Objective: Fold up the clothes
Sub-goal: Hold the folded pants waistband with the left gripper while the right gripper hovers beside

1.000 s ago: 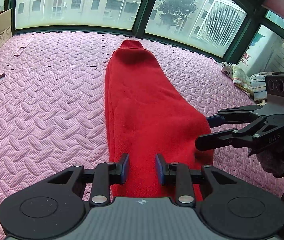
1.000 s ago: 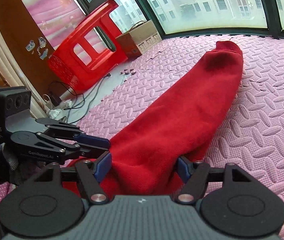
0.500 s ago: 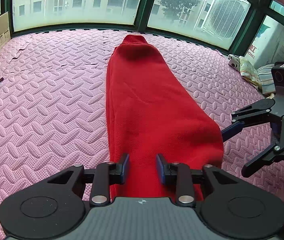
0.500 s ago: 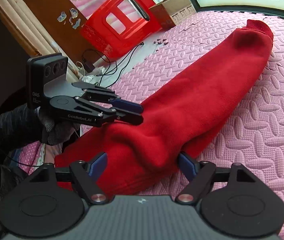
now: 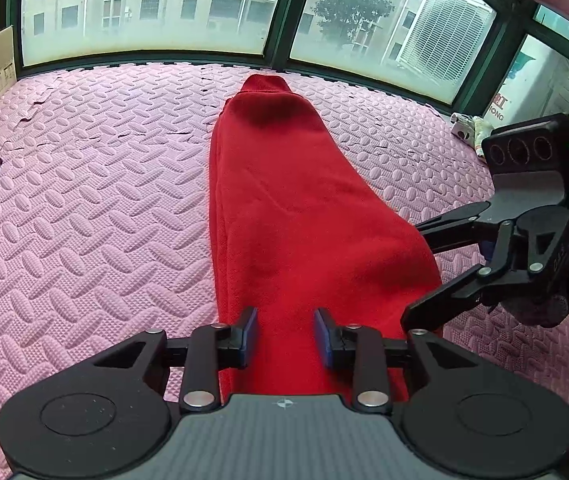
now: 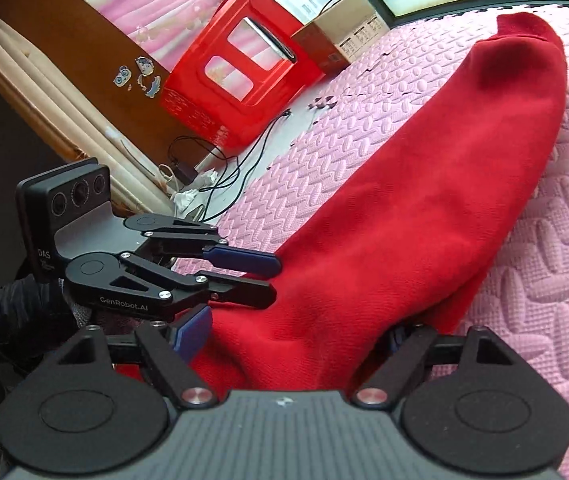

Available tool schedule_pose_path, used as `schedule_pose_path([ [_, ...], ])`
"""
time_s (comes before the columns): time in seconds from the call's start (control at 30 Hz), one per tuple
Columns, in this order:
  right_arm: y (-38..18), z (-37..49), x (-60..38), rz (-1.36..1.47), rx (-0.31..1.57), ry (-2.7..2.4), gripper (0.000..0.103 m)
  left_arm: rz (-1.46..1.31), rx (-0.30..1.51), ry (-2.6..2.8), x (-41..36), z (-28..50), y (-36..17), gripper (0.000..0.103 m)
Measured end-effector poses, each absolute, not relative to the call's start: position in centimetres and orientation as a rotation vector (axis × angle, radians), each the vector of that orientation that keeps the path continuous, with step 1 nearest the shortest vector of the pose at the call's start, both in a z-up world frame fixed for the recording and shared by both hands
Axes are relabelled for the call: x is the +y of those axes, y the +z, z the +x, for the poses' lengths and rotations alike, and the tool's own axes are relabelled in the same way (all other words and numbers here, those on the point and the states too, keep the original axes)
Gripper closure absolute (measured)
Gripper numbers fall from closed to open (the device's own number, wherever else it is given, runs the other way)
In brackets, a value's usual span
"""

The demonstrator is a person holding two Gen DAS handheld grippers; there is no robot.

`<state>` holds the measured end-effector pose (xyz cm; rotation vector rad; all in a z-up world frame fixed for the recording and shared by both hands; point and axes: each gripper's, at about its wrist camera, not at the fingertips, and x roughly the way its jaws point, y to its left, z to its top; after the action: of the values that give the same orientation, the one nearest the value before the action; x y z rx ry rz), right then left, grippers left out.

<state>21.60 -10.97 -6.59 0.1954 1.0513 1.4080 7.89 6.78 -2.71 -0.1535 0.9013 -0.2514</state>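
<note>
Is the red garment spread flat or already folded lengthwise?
Folded lengthwise: the red garment lies as one narrow strip on the pink mat, no sleeves showing.

Fuzzy red cloth garment, embossed foam mat

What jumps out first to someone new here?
A long red garment stretched over the pink foam mat toward the windows. At its near end, the open left gripper and right gripper straddle the cloth. A red plastic stool lies tipped beside a cardboard box.
</note>
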Motion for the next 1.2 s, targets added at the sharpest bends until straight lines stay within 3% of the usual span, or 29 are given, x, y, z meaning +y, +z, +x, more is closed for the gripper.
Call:
schedule_pose_path([
  [0.4, -3.9, 20.3, -14.3, -0.011, 1.118, 1.385, 0.021, -0.107, 0.910, -0.237, 5.8, 8.4, -3.1, 0.069],
  [0.67, -1.0, 17.6, -12.8, -0.150, 0.929, 1.116, 0.029, -0.021, 0.828, -0.292, 5.2, 5.0, -0.6, 0.070],
  [0.77, 0.1, 16.5, -12.1, -0.189, 0.854, 1.027, 0.039, 0.047, 0.803, -0.351, 3.9, 3.6, -0.3, 0.073],
  [1.03, -2.9, 14.9, -9.3, -0.387, 0.844, 0.876, 0.042, 0.164, 0.765, -0.487, 1.9, 0.8, -0.6, 0.071],
  [1.2, -1.1, 13.2, -9.8, -0.371, 0.796, 0.839, 0.042, 0.085, 0.764, -0.579, 3.0, -0.1, -0.1, 0.071],
])
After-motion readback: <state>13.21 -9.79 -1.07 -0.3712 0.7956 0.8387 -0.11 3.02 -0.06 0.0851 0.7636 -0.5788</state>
